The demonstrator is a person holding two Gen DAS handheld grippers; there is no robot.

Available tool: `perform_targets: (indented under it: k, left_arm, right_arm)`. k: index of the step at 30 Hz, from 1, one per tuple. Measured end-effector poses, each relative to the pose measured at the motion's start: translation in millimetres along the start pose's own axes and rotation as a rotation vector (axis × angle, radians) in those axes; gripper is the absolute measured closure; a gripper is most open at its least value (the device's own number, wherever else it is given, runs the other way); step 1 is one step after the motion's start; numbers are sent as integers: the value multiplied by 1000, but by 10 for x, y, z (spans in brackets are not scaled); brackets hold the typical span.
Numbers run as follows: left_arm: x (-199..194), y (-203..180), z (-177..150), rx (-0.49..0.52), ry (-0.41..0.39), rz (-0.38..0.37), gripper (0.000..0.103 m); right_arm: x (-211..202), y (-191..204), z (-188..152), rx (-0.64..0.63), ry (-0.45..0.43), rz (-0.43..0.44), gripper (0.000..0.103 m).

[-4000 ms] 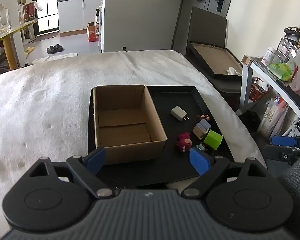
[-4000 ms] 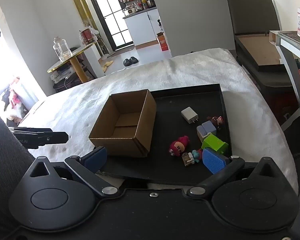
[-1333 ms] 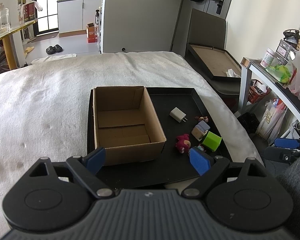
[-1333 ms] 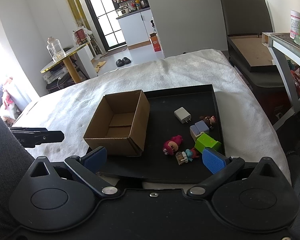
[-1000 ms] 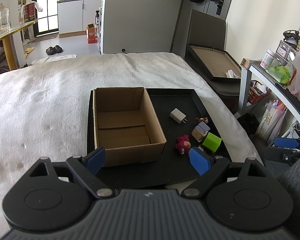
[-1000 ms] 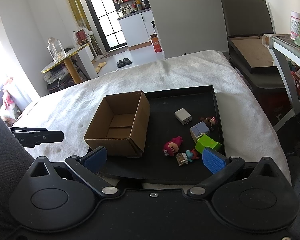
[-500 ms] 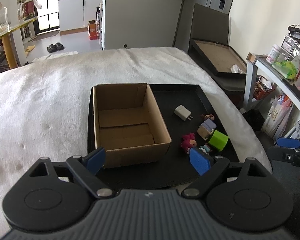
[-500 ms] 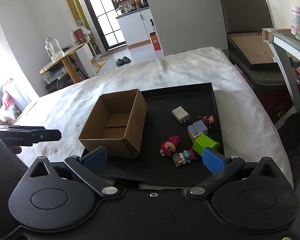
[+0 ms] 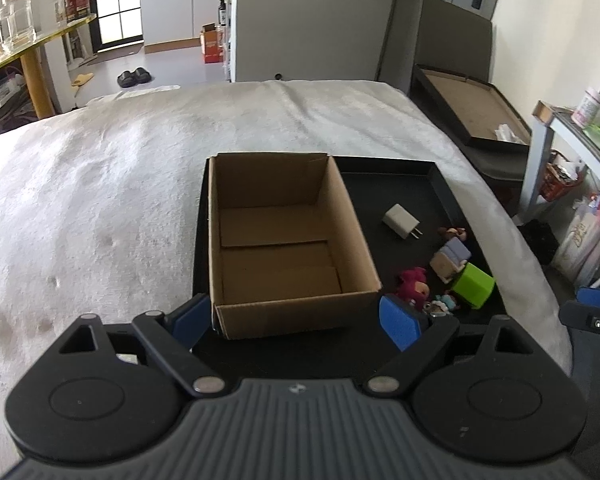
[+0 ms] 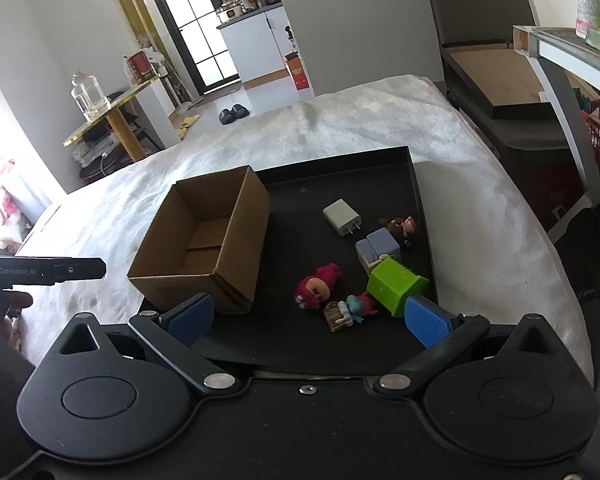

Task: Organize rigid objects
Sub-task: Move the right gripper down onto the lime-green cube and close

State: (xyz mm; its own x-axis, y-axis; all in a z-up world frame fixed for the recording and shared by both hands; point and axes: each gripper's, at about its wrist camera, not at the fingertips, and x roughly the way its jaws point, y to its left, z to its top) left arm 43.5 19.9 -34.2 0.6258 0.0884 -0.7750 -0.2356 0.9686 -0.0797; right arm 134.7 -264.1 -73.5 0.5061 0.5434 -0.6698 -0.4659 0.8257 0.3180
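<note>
An open, empty cardboard box [image 9: 284, 240] stands upright on the left of a black tray [image 10: 340, 184]; right of it lie a white charger [image 10: 342, 217], lime-green cube [image 10: 396, 286], lavender block [image 10: 376, 249] and small figurines [image 10: 318, 286]

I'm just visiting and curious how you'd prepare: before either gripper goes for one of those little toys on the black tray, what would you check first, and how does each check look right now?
1. Cardboard box upright, open and with room inside: ok.
2. Both grippers free to grab: ok; left gripper and right gripper are open and hold nothing.
3. Toys and charger within the black tray: ok.
4. White charger clear to grasp: ok, it lies apart from the rest.
5. Green block clear to grasp: not ok, the lilac block touches it.
6. Fingers already around an item: not ok, both hover short of the toys.
</note>
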Motion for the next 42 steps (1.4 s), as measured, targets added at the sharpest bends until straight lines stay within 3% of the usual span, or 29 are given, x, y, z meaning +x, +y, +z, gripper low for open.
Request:
perform_targets:
  k: [16,26,32,38,42]
  left_arm:
    - [392,94,24,-70,26,83,13]
    - [665,235,52,-115,26,154,13]
    - [826,269,58,-133,16,199,15]
    - [968,261,79,-136,-17,232,16]
    - [1056,244,74,-137,-22,252,22]
  right_arm:
    - [402,-158,40,20,38,-8,0]
    - [755,-177,55,14,70,-81,0]
    - [967,-299,75,82,103,-127,1]
    - [1176,-406,46,173,125,-190,14]
    - [1311,-464,25,227,141,-231,20]
